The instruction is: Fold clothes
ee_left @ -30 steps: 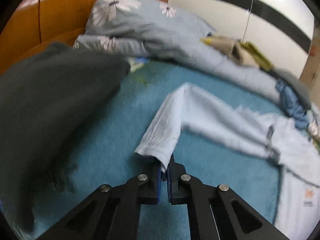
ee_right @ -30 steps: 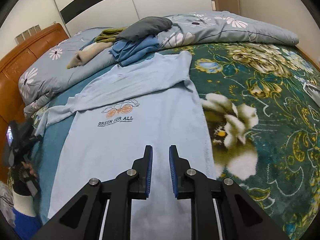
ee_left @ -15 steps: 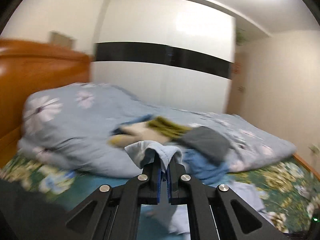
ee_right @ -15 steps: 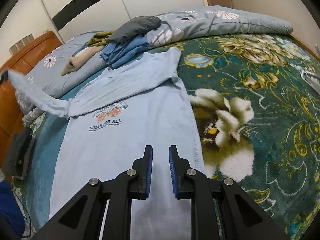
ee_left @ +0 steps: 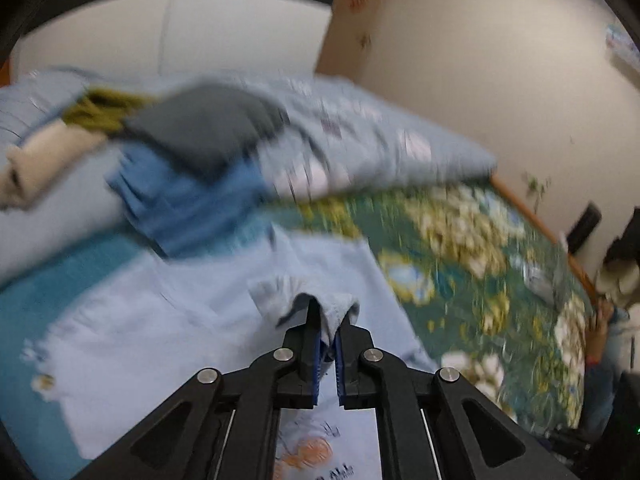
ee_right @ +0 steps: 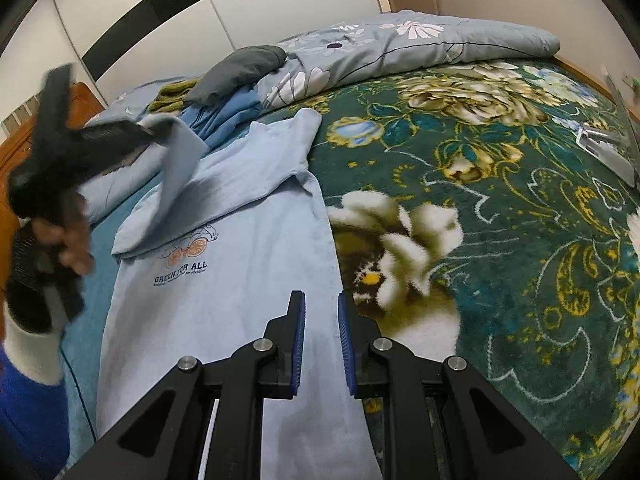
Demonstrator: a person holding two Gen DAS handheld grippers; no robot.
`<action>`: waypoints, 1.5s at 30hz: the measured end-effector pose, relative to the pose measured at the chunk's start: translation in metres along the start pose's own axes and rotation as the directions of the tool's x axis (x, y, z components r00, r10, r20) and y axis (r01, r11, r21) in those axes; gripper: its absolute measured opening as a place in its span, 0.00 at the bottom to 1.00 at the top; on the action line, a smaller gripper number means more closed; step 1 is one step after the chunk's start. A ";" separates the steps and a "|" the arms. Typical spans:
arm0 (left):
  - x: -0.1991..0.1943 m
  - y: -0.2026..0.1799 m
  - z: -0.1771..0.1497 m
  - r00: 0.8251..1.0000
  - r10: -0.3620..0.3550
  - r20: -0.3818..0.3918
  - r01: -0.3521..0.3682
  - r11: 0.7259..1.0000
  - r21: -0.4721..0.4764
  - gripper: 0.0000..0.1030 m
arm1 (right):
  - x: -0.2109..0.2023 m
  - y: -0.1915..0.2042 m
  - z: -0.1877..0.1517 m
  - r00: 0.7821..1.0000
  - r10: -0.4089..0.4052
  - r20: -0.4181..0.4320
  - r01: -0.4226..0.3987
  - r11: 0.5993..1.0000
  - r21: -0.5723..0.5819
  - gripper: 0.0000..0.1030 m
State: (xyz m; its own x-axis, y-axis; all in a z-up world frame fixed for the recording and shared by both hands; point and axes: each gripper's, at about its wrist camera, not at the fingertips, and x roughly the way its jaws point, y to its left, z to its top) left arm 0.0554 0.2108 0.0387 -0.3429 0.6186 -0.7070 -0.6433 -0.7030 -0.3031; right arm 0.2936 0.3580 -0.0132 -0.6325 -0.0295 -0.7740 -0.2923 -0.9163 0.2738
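Note:
A light blue long-sleeve shirt (ee_right: pixel 224 304) with an orange print and "GREEN FOR ALL" lies flat on the bed. My left gripper (ee_left: pixel 327 316) is shut on the cuff of its left sleeve (ee_left: pixel 320 304) and holds it up over the shirt's chest; it also shows in the right wrist view (ee_right: pixel 152 132), with the sleeve (ee_right: pixel 176 168) hanging from it. My right gripper (ee_right: pixel 321 312) is open and empty, low over the shirt's lower body near its right edge. The other sleeve (ee_right: pixel 288 136) lies stretched toward the pillows.
The bed has a dark green floral blanket (ee_right: pixel 500 200) on the right. A pile of folded clothes (ee_right: pixel 236 76) and a light blue flowered duvet (ee_right: pixel 420 44) lie at the head. A wooden headboard (ee_right: pixel 80 108) is at the left. A white object (ee_right: pixel 604 152) lies at the right edge.
My left gripper has lifted the sleeve cuff off the bed and swung it rightward over the shirt's body. The right gripper has stayed almost still, open.

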 end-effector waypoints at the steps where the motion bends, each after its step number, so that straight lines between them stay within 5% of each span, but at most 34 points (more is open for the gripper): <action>1: 0.001 0.002 -0.006 1.000 -0.020 -0.022 0.019 1.000 -0.013 0.13 | 0.002 0.001 0.001 1.000 0.000 -0.002 0.000 1.000 -0.006 0.16; 4: -0.016 0.013 -0.021 0.997 -0.071 -0.014 0.071 0.997 -0.038 0.36 | 0.007 0.005 0.006 1.000 -0.001 -0.007 0.001 1.000 -0.020 0.16; 6: -0.046 0.027 -0.032 0.997 -0.045 0.065 0.047 0.998 -0.037 0.70 | 0.010 0.007 0.012 1.000 0.003 -0.003 -0.003 1.000 -0.026 0.16; 8: -0.078 0.046 -0.048 0.984 0.092 0.153 -0.088 0.996 -0.035 0.74 | 0.015 0.012 0.021 1.000 0.017 0.002 -0.017 0.999 -0.029 0.16; 10: -0.096 0.067 -0.068 0.938 0.293 0.185 -0.291 0.956 -0.037 0.79 | 0.022 0.018 0.031 0.999 0.038 0.006 -0.038 0.999 -0.030 0.16; 12: -0.097 0.092 -0.092 0.897 0.420 0.137 -0.415 0.908 -0.062 0.80 | 0.031 0.025 0.043 0.997 0.075 0.006 -0.074 0.997 -0.032 0.16; 17: -0.078 0.137 -0.136 0.920 0.391 -0.020 -0.388 0.904 -0.178 0.80 | 0.066 0.041 0.073 0.994 0.109 -0.013 -0.110 0.994 -0.027 0.34; 22: -0.076 0.146 -0.146 0.919 0.394 0.012 -0.379 0.891 -0.249 0.80 | 0.087 0.039 0.095 1.000 0.024 -0.015 -0.025 0.999 -0.039 0.37; 26: -0.076 0.161 -0.145 0.920 0.389 0.044 -0.349 0.866 -0.358 0.80 | 0.096 0.042 0.111 0.999 0.041 -0.013 -0.042 0.998 -0.057 0.37; 35: -0.077 0.169 -0.146 0.926 0.371 0.062 -0.323 0.868 -0.377 0.80 | 0.135 0.046 0.121 0.996 -0.001 -0.093 -0.006 0.997 -0.073 0.37; 36: -0.077 0.168 -0.146 0.926 0.372 0.062 -0.323 0.868 -0.377 0.80 | 0.136 0.047 0.120 0.996 0.005 -0.094 -0.011 0.998 -0.067 0.36; 39: -0.078 0.168 -0.147 0.927 0.370 0.066 -0.320 0.869 -0.378 0.80 | 0.135 0.054 0.119 0.996 0.023 -0.089 -0.029 0.997 -0.071 0.03; 45: -0.079 0.169 -0.147 0.929 0.362 0.071 -0.309 0.869 -0.385 0.80 | 0.103 0.063 0.144 0.997 -0.044 0.061 0.052 0.989 -0.137 0.01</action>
State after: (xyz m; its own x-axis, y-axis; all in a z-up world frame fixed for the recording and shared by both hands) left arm 0.0741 -0.0080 -0.0507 -0.6008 0.3450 -0.7212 -0.1894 -0.9378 -0.2909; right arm 0.1070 0.3553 0.0066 -0.6619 0.0350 -0.7488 -0.2239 -0.9626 0.1529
